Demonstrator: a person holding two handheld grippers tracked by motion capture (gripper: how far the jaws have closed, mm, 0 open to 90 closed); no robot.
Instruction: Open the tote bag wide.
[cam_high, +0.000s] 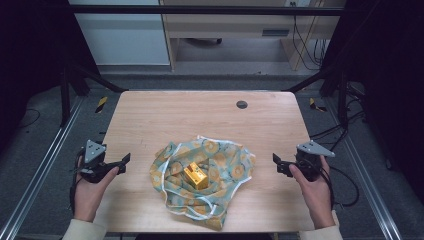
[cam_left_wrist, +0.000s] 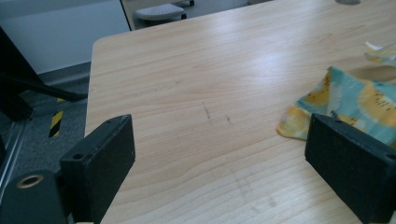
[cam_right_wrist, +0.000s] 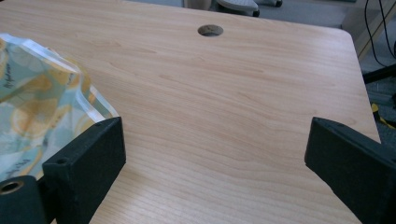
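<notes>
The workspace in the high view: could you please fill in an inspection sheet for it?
Surface: light wooden table, with a round grommet hole near its far edge.
Job's things: a crumpled lemon-print cloth lies mid-table; a small yellow box sits on it, uncovered.
Clutter: nothing seen.
Grippers: left tool and right tool are both open, holding nothing, on either side of the cloth and apart from it.
Cables: one trails from each tool; more lie on the floor at right.
Surroundings: dark metal frame, grey floor, a desk beyond.
</notes>
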